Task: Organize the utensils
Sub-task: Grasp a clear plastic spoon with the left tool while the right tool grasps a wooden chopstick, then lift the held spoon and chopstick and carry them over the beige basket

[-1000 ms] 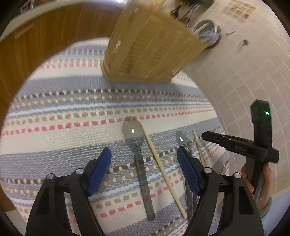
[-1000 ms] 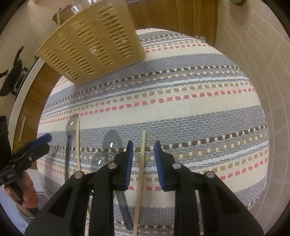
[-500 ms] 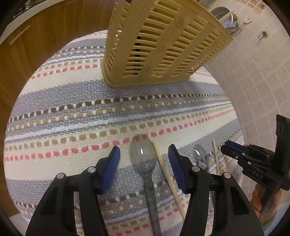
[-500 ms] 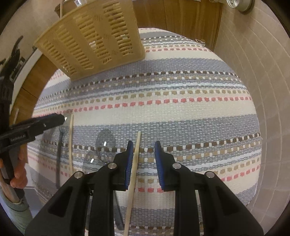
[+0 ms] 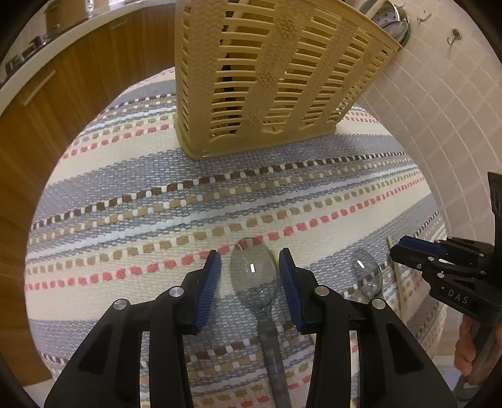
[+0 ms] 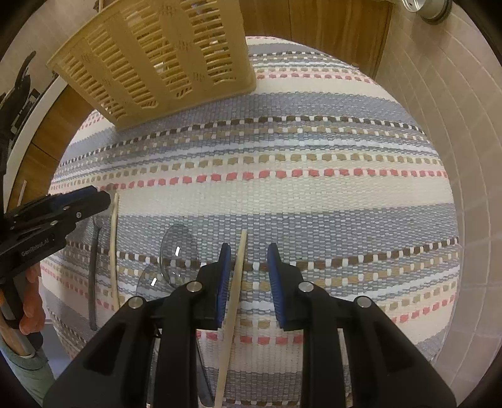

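Note:
A clear grey plastic spoon point(image 5: 254, 276) lies on the striped mat with its bowl between the blue pads of my left gripper point(image 5: 250, 276), which is open around it. My right gripper point(image 6: 248, 270) is open with a pale wooden chopstick point(image 6: 236, 282) lying between its pads, close to the left pad. A second clear spoon point(image 6: 177, 251) point(image 5: 367, 276) and a second chopstick point(image 6: 113, 244) lie to the left of the right gripper. The beige slotted utensil basket point(image 5: 269, 78) point(image 6: 163, 59) stands upright at the far side of the mat.
The striped woven mat point(image 6: 313, 194) covers the counter. A tiled wall point(image 5: 439, 110) runs along the right. Wooden cabinet fronts point(image 5: 62, 110) lie beyond the mat's left edge. A metal strainer point(image 5: 392, 18) hangs behind the basket. A third spoon's dark handle point(image 6: 92, 276) lies at the mat's left.
My left gripper has moved forward along the spoon to its bowl and narrowed around it. My right gripper has opened wider around the chopstick and the chopstick has tilted slightly.

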Tool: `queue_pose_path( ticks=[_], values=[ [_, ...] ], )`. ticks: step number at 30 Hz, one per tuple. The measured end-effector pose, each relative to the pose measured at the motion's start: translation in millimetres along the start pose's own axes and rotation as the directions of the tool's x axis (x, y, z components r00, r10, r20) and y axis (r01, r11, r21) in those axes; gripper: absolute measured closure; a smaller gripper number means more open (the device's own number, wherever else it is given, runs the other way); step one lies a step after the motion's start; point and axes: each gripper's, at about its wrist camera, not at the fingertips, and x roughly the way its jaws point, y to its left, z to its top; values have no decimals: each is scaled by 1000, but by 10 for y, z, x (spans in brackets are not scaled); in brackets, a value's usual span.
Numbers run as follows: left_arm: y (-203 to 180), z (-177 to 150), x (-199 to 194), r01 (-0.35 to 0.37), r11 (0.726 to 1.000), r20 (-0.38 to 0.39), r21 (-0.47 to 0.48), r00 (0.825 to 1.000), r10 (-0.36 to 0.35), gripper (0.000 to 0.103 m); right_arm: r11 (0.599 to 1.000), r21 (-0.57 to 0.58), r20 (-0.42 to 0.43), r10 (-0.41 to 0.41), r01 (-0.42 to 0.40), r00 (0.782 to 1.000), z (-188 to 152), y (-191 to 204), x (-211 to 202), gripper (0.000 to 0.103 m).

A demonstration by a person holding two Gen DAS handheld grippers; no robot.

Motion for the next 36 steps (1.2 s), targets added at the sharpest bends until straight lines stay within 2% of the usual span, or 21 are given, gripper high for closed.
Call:
queue_pose_path(
  ticks=[4,8,9,10,15,21,24,28,36],
  values=[
    [3,-20,-2,-5,1000,5,-3,1000,5,75,1000,-12,-8,-15,15,1000,42,59,38,82],
    [114,-17,-37,24,1000,5,-13,1000,-24,76,998,-44,-26,-44,42,999,119,166,90,83],
    [102,-13,-28,25,1000,6,-10,1000,-25,76,996,-59,-28,-71,69,997,133,207,98,88],
    [122,-21,-39,26,1000,8,-9,1000,-26,76,994,-67,-31,-85,83,996,143,219,109,98],
    [144,-20,-57,30,1000,9,-4,1000,-30,76,994,-82,-15,-71,70,997,131,272,95,100],
    [168,-28,-78,41,999,8,-5,999,-41,76,995,-83,43,-43,46,998,71,316,-157,100],
    [159,-22,-77,24,1000,1,2,1000,-24,75,994,-98,69,-43,49,997,43,348,-275,100],
    [-10,-7,-40,-56,998,-2,29,998,56,73,994,-107,88,-28,38,996,51,327,-379,100],
    [-145,-19,-13,-139,987,1,79,990,139,73,994,-107,111,8,3,994,-10,260,-507,100]
  ],
)
